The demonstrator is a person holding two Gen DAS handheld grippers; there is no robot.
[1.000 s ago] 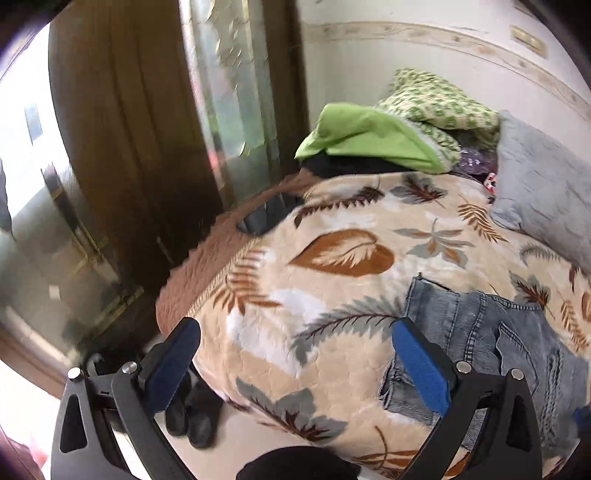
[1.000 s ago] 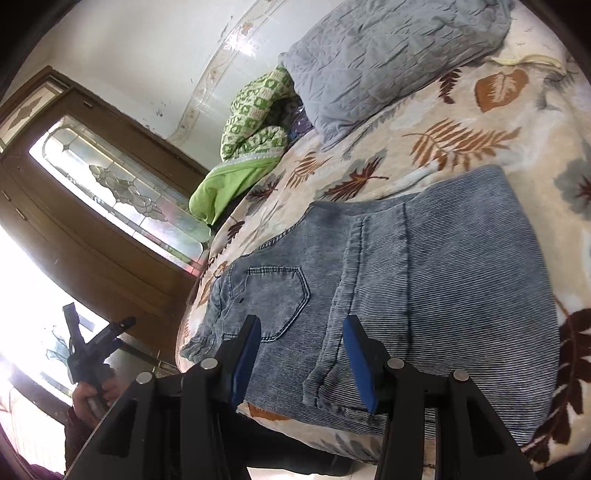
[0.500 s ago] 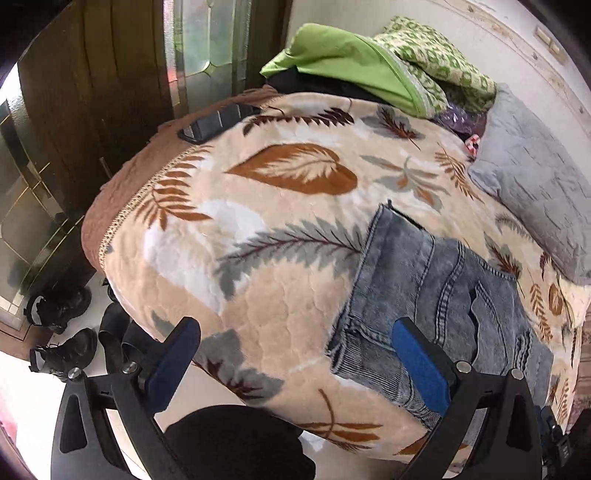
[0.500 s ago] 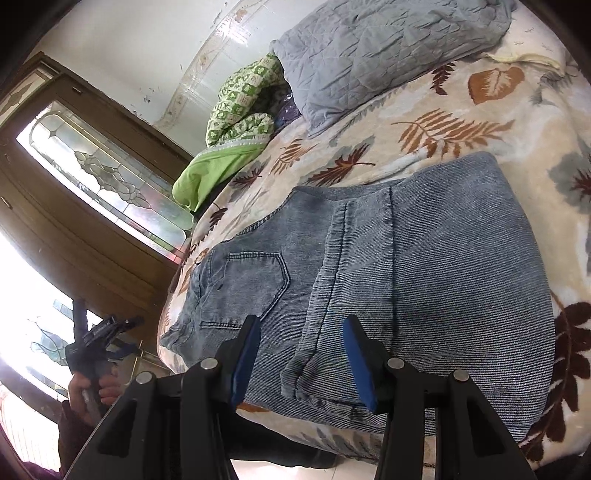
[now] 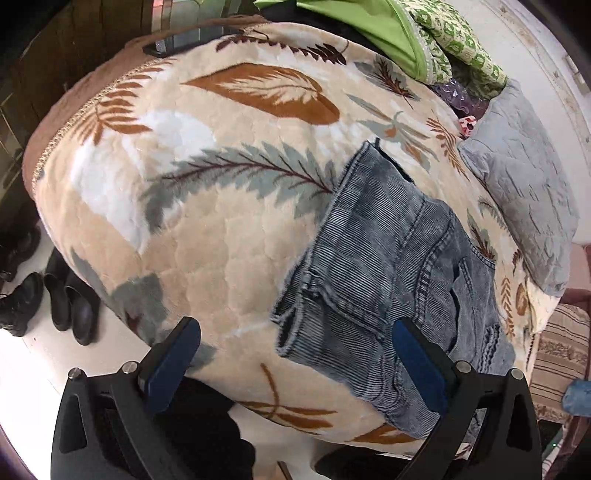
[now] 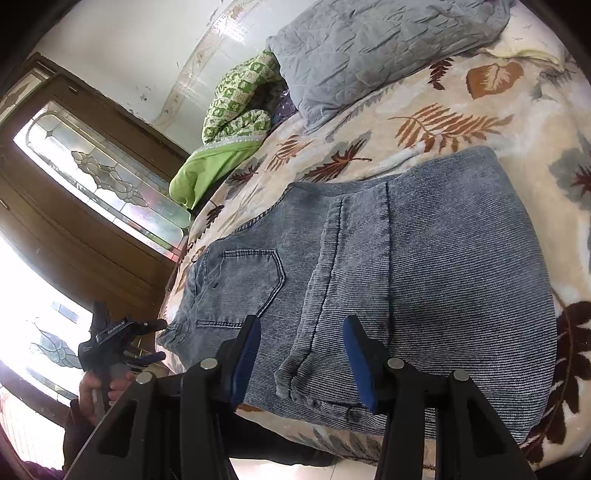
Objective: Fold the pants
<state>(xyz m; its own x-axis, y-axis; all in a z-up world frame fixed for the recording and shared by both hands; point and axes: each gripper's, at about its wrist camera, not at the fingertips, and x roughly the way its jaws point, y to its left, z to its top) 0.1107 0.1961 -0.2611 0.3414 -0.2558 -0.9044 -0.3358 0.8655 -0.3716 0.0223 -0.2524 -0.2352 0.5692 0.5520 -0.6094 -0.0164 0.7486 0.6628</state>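
Note:
Blue-grey denim pants (image 6: 424,266) lie folded on a leaf-patterned blanket (image 6: 461,122) near the bed's front edge; they also show in the left wrist view (image 5: 388,266). My right gripper (image 6: 301,360) is open, its blue pads either side of a folded leg hem at the near edge, just above the fabric. My left gripper (image 5: 295,365) is wide open and empty, above the bed's edge by the waistband end. The left gripper also shows in the right wrist view (image 6: 122,343), held in a hand beside the bed.
A grey pillow (image 5: 524,192) and a green bedding pile (image 5: 388,33) lie at the bed's far side. A dark phone (image 5: 192,38) lies near the far-left edge. Black shoes (image 5: 55,306) stand on the floor. A wooden glass-paned door (image 6: 92,184) stands behind.
My left gripper has swung up and over the bed toward the pants, which now fill more of its view. My right gripper has shifted slightly nearer the leg hem. Both stay open.

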